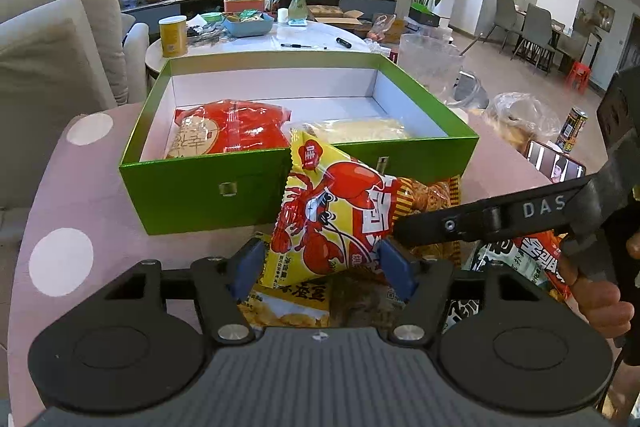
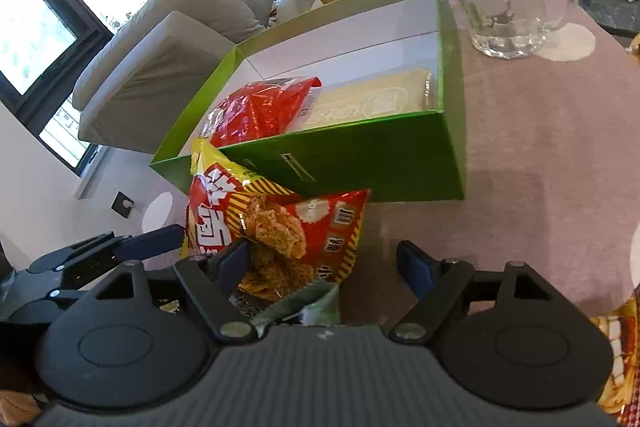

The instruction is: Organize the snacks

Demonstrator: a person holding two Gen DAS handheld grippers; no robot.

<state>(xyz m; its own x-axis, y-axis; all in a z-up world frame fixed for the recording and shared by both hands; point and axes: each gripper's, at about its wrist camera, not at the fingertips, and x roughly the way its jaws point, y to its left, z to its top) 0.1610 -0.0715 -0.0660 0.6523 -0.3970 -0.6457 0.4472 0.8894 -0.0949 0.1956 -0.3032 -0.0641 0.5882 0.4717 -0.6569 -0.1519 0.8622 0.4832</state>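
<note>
Left claw (image 1: 320, 263): it is clenched on the lobster snack bag (image 1: 340, 211); both blue pads press the lower part of the bag and hold it upright.
Right claw (image 2: 324, 267): its jaws stand apart; the left finger touches the same bag from the other side, the right finger is free in the air, so I judge it is not grasping.
Lobster snack bag: it is directly ahead of both claws, outside the green box (image 1: 192, 187), with its top corner leaning against the box's near wall.
Green box: it stands on the pink bench (image 1: 80, 195), just beyond the claws, open.
Already inside: a red snack bag (image 1: 236, 127) ahead and to the left of the left claw, and a pale flat packet (image 1: 360, 129) ahead and to the right.
Still outside: several more bags (image 1: 288, 307) lie under and to the right of the left claw.
Progress: I think it is early to middle; two snacks are stored, one is in hand, and others wait.
Free space: the far half of the box looks empty.
</note>
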